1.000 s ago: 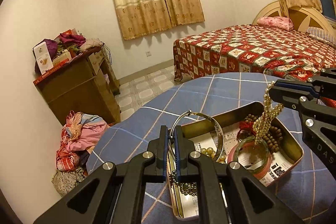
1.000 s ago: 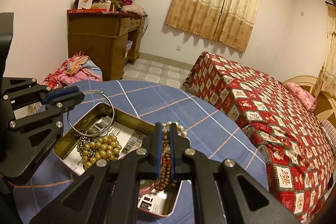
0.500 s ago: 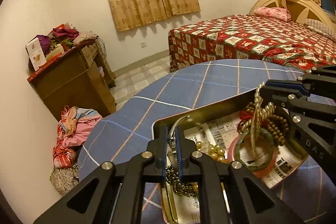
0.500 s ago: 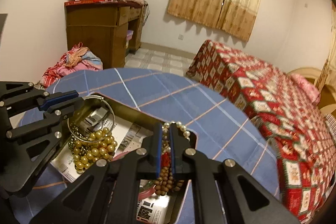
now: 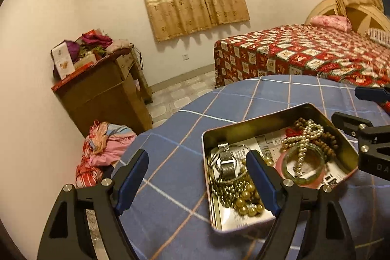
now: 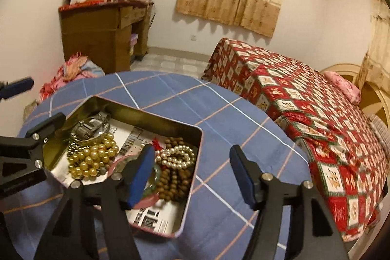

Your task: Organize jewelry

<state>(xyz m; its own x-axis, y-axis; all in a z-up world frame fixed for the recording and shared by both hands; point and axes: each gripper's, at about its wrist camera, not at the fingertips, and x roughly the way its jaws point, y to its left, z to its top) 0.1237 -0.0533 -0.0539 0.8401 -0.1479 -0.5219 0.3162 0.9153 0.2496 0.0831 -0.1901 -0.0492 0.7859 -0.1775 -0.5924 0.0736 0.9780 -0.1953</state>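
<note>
1. The jewelry lies in the shallow rectangular metal tin (image 6: 156, 116) on the blue checked tablecloth (image 6: 219, 113). The white pearl strand (image 6: 176, 157) sits on the brown wooden bead strand (image 6: 173, 180) at one end. The gold bead necklace (image 6: 91, 160) and steel mesh-band watch (image 5: 228, 162) crowd the other end.
2. Your left gripper (image 5: 198, 180) is opening wide, nothing between its jaws; one finger hangs over the tin, the other outside it.
3. Your right gripper (image 6: 192, 174) is opening too, also empty, straddling the tin's near wall.
4. Risk: pulling back low could catch a finger on the rim and tip or drag the tin.
5. Risk: pearls overlap the wooden beads and the pale green glass bangle (image 5: 304, 163); grab one and the others may come with it.
6. Risk: the tin sits near the cloth's edge; a shove could send it off.
</note>
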